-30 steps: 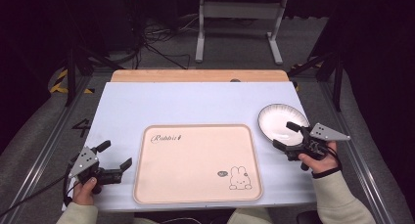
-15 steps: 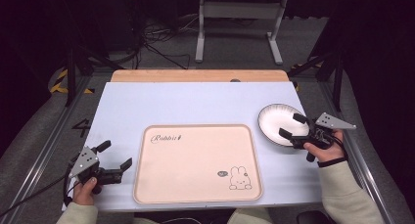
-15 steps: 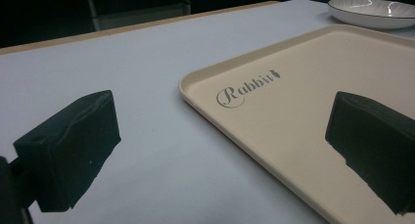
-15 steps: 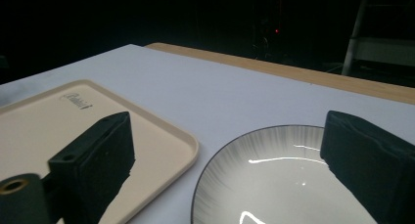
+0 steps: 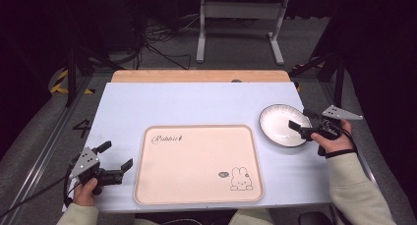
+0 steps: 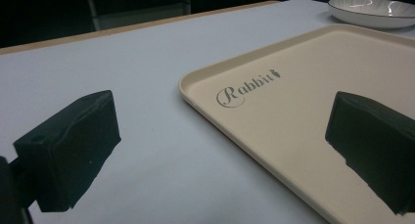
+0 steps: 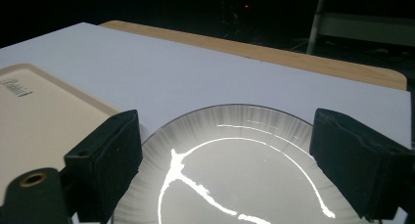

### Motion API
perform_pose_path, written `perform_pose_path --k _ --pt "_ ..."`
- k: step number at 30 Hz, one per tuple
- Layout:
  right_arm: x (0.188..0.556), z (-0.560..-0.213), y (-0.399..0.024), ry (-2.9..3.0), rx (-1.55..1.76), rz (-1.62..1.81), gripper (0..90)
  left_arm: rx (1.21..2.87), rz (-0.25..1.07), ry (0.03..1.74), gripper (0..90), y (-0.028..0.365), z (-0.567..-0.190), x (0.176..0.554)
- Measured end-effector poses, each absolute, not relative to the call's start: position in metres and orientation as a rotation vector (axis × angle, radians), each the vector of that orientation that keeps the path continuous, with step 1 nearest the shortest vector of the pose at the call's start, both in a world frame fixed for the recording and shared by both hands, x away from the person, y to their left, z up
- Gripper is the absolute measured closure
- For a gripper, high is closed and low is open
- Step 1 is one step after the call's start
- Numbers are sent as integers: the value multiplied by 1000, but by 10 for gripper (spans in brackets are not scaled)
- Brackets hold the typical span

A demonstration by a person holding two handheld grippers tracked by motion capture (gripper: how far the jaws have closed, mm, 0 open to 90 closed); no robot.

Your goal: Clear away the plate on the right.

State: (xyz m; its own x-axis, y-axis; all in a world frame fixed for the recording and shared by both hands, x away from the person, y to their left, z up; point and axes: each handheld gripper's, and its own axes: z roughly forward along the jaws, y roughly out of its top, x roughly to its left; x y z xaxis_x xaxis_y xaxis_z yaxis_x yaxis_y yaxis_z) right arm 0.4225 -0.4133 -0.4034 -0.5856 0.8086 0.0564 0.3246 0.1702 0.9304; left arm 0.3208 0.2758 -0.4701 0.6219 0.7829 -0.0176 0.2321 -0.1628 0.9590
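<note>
Jaws of the right gripper [image 5: 301, 120], just narrowing, are held spread over the white round ceramic plate [image 5: 280, 126] at mid-right; left gripper [image 5: 115, 155] jaws are held spread at lower left.

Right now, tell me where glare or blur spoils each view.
High view: evenly lit table, dark surroundings. Right gripper view: bright glare streaks across the white plate, near jaws soft. Left gripper view: jaws blurred, tray lettering sharp.

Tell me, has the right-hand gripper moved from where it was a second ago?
Yes. The right gripper has moved away from the tray, toward the table's right edge, beside the plate, jaws closing slightly.
</note>
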Motion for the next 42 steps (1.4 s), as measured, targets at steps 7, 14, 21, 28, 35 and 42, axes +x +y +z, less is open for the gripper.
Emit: perform_pose_path --k 7,14,21,28,35,42 --pt "431 -406 -428 2010 1135 1329 187 1706 601 839 2 276 -470 321" --pt "437 -410 -435 2028 1211 1284 241 1705 602 840 2 276 -470 321" --pt "448 -415 -446 2007 1288 1205 284 1709 602 839 2 276 -470 321" --pt "459 -424 -455 2009 1449 1194 285 1708 604 839 2 276 -470 321" --pt "463 -434 -461 2009 1561 1196 338 1711 604 834 2 276 -470 321" --pt "463 -440 -465 1995 1648 1232 388 1710 603 837 2 275 -470 321"
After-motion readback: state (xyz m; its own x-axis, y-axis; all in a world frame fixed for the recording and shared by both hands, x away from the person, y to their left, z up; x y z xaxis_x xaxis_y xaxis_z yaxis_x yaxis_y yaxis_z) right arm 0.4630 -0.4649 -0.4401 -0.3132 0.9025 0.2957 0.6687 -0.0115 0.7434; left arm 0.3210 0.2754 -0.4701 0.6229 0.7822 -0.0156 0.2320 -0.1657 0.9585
